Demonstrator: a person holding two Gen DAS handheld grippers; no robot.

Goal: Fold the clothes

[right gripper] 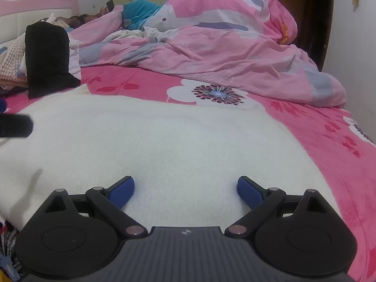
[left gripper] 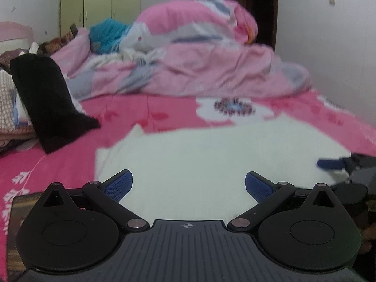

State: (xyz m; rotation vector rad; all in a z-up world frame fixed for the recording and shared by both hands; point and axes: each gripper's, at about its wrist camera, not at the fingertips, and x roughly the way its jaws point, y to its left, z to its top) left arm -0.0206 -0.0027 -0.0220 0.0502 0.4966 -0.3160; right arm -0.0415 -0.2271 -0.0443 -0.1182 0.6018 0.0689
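A white fleecy garment [left gripper: 211,155] [right gripper: 164,145] lies spread flat on the pink flowered bedsheet [left gripper: 58,164] [right gripper: 329,141]. My left gripper [left gripper: 189,185] hovers low over its near left part, open, nothing between the blue pads. My right gripper [right gripper: 185,191] is open too, low over the garment's near middle. The right gripper's blue fingertip [left gripper: 329,163] shows at the right edge of the left wrist view. A dark blurred part of the left gripper [right gripper: 14,125] shows at the left edge of the right wrist view.
A rumpled pink quilt [left gripper: 199,54] [right gripper: 211,42] fills the far half of the bed. A black garment [left gripper: 47,103] [right gripper: 47,58] drapes over a pile of clothes [right gripper: 14,56] at the left. A wall [right gripper: 352,58] runs along the right side.
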